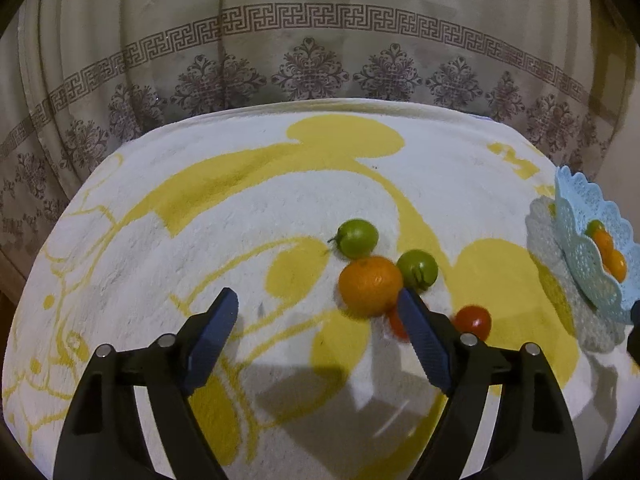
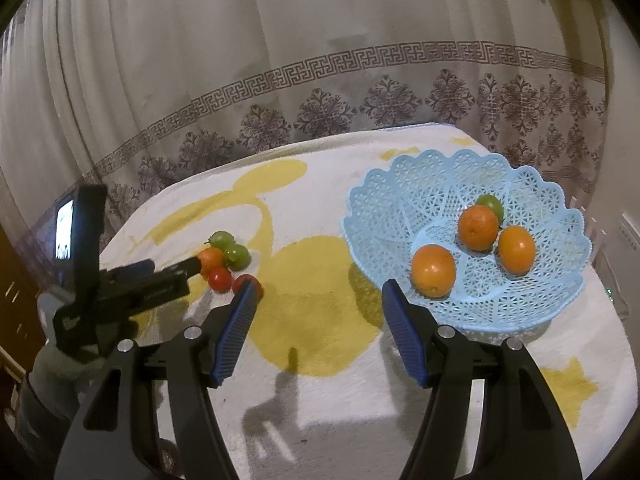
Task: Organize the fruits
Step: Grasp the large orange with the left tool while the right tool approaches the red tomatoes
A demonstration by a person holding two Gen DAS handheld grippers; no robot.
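Observation:
Loose on the yellow-and-white cloth (image 1: 200,240) lie an orange (image 1: 370,285), two green tomatoes (image 1: 357,238) (image 1: 418,269) and two red tomatoes (image 1: 474,320), one (image 1: 394,322) half hidden by a finger. My left gripper (image 1: 316,294) is open and empty; its right fingertip sits just beside the orange. In the right wrist view that gripper (image 2: 194,266) reaches to the same cluster (image 2: 210,260). The light blue lattice basket (image 2: 400,184) holds three oranges (image 2: 434,270) and a green tomato (image 2: 491,204). My right gripper (image 2: 320,286) hovers open and empty left of the basket.
A patterned beige curtain (image 1: 312,68) hangs right behind the table's far edge. The basket (image 1: 592,276) stands at the right end of the cloth, tilted in the left wrist view. A grey sleeve (image 2: 52,368) holds the left gripper at the left side.

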